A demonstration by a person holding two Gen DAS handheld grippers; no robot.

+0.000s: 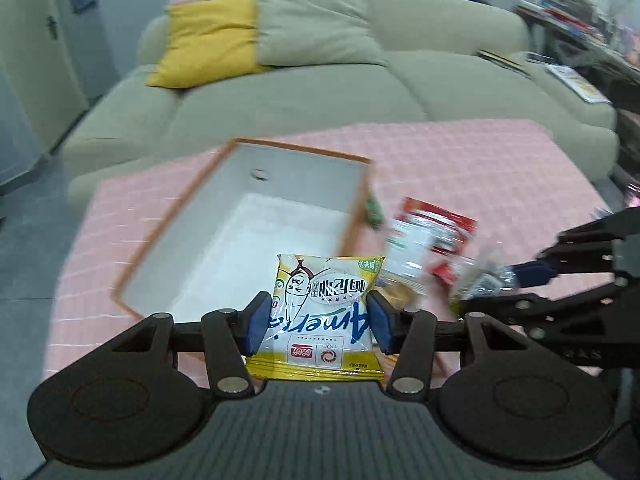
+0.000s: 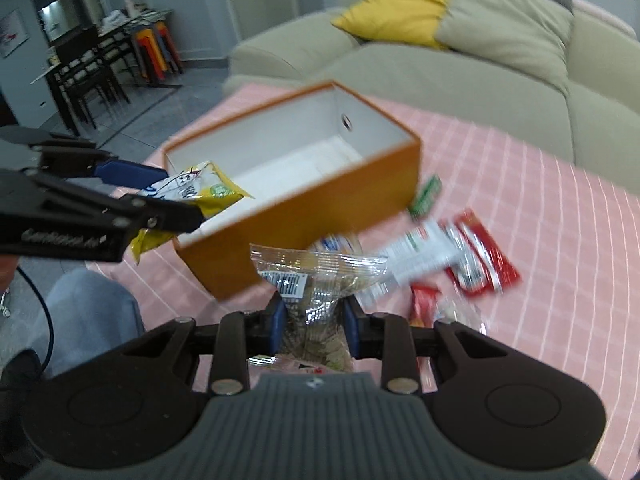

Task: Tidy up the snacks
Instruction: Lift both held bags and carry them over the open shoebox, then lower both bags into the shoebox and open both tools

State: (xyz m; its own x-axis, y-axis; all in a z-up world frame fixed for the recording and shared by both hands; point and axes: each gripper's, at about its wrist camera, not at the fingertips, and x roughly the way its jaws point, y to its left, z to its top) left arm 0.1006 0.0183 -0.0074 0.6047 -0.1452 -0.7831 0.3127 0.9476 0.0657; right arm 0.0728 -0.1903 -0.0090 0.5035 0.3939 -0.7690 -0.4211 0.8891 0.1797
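Note:
My left gripper (image 1: 318, 318) is shut on a yellow and white snack bag (image 1: 326, 312) and holds it over the near end of the open orange box (image 1: 176, 208), whose white inside is bare. In the right wrist view the same left gripper (image 2: 160, 196) and yellow bag (image 2: 204, 192) hang at the box's (image 2: 320, 216) left end. My right gripper (image 2: 314, 322) is shut on a clear plastic snack packet (image 2: 316, 280), lifted just in front of the box. It shows in the left wrist view (image 1: 492, 280) at right.
Loose snacks lie on the pink checked cloth (image 2: 560, 240) right of the box: a red and white packet (image 2: 472, 256), a small red one (image 2: 424, 300) and a green one (image 2: 426, 196). A sofa (image 1: 320, 92) with cushions stands behind. A person's knee (image 2: 88, 304) is at lower left.

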